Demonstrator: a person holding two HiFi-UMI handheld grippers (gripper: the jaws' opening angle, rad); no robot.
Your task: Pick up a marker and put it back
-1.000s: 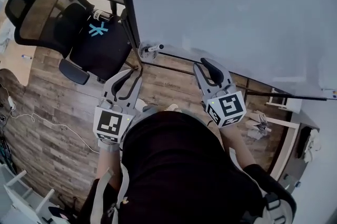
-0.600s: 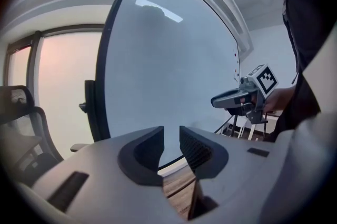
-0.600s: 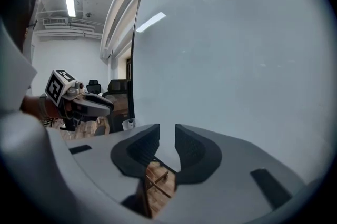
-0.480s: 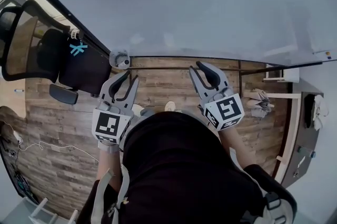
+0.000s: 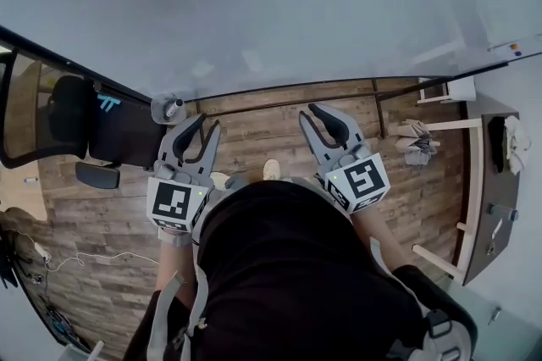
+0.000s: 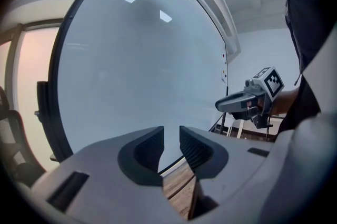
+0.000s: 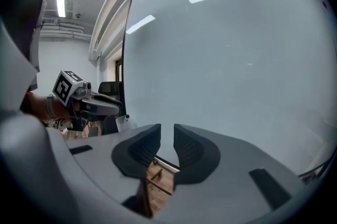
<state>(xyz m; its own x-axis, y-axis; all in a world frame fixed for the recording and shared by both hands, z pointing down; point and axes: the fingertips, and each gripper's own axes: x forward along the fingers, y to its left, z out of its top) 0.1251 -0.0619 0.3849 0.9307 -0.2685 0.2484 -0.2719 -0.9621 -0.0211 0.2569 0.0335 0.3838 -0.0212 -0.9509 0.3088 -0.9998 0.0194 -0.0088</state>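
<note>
A dark marker (image 5: 173,105) sits in a small clear holder (image 5: 163,111) at the lower left edge of the whiteboard (image 5: 279,3). My left gripper (image 5: 203,124) hovers just right of and below that holder, apart from it. My right gripper (image 5: 316,111) is level with it further right, pointing at the board's lower edge. In the left gripper view, my left gripper (image 6: 171,131) shows only a narrow slit between its jaws and holds nothing. The right gripper (image 7: 167,129) looks the same in its own view. Each gripper also appears in the other's view, right gripper (image 6: 224,105) and left gripper (image 7: 118,107).
A black office chair (image 5: 59,122) stands at the left behind the board's edge. The board's stand rail (image 5: 288,102) runs above the wooden floor (image 5: 254,139). White wooden frames (image 5: 440,90) and a dark table (image 5: 491,181) are at the right. Cables (image 5: 51,258) lie at lower left.
The head view has swung, so the whiteboard fills more of the frame and the chair and marker holder have slid left. Both grippers keep their pose and narrow jaw gap.
</note>
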